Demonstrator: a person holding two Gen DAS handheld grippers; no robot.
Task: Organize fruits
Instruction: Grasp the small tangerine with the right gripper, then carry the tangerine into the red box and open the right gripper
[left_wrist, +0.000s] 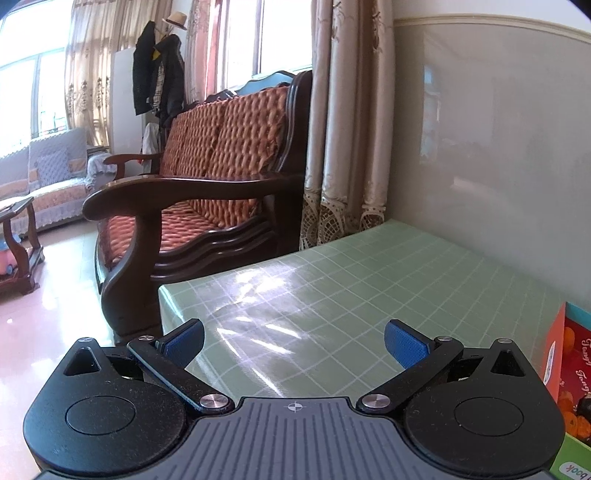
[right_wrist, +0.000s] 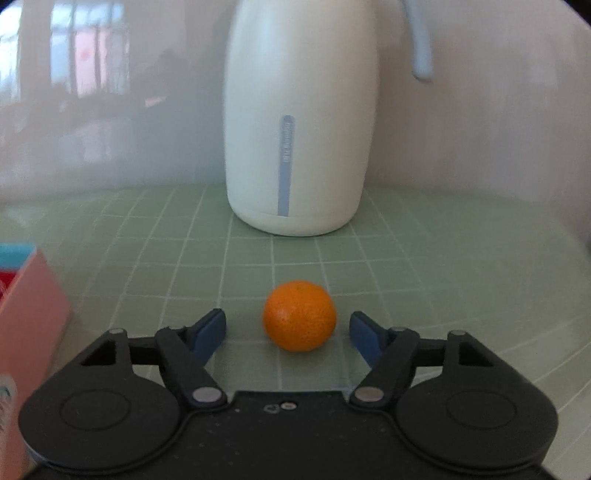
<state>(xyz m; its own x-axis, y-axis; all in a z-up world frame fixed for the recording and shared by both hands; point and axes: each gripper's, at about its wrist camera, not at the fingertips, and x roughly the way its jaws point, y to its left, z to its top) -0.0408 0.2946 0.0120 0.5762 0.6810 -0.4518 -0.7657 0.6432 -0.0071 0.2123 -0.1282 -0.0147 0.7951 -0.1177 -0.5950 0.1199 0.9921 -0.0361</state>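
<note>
An orange tangerine (right_wrist: 299, 315) rests on the green checked tablecloth (right_wrist: 424, 280). My right gripper (right_wrist: 288, 326) sits low around it, one blue pad on each side, with a visible gap between each pad and the fruit, so it is open. In the left wrist view my left gripper (left_wrist: 294, 341) hovers over bare tablecloth (left_wrist: 351, 280), open with nothing between its blue pads. A colourful fruit box (left_wrist: 569, 376) shows at that view's right edge, and its pink side (right_wrist: 26, 332) appears at the left of the right wrist view.
A tall white thermos jug (right_wrist: 301, 122) stands against the wall right behind the tangerine. A dark wooden sofa (left_wrist: 192, 184) with orange cushions stands off the table's left edge. The wall (left_wrist: 498, 147) bounds the table's far side.
</note>
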